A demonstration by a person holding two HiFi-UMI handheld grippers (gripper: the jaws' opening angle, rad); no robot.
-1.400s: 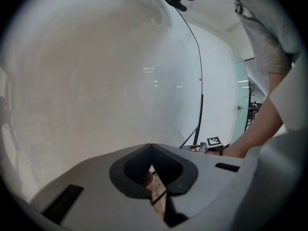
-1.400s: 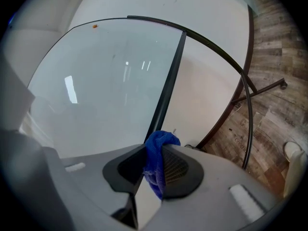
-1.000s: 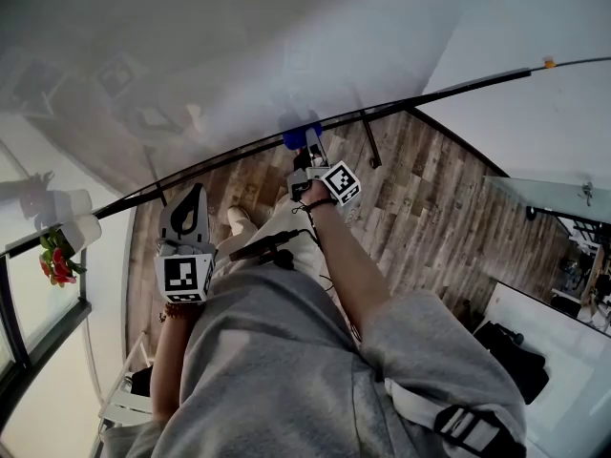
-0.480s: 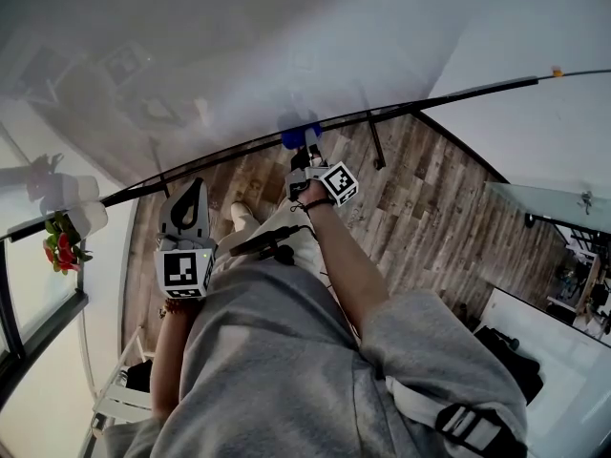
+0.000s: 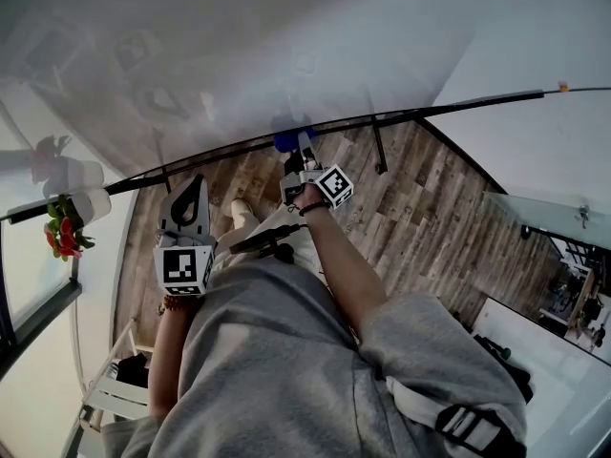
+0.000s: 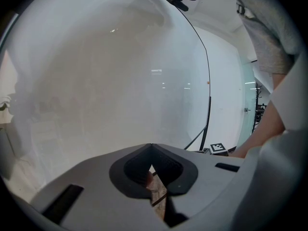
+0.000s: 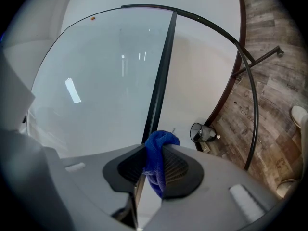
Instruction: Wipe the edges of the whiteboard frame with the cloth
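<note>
right gripper view shows the right gripper (image 7: pixel 153 154) with its fingers (image 7: pixel 182 170) clamped on a bunched blue cloth (image 7: pixel 158 148). the wad pokes out past the tips and lies against the black frame edge (image 7: pixel 162 66) of the whiteboard (image 7: pixel 96 81). head view puts the cloth on the board's dark lower edge, partway along the stretch in sight, with the wood-plank floor (image 5: pixel 430 218) below it. the left gripper (image 5: pixel 194 191) hangs lower, at the person's side and well apart from the board. in the left gripper view its fingers (image 6: pixel 130 170) meet at the tips with nothing between them, and only floor shows through the gap behind.

my read is that a wiping stroke along the frame edge is in hand. i cannot tell how much of the frame is already clean. the next move calls for sliding the cloth along the black strip with steady pressure, keeping the wad on the strip and off the white face. at the corner it should turn onto the next edge.
</note>
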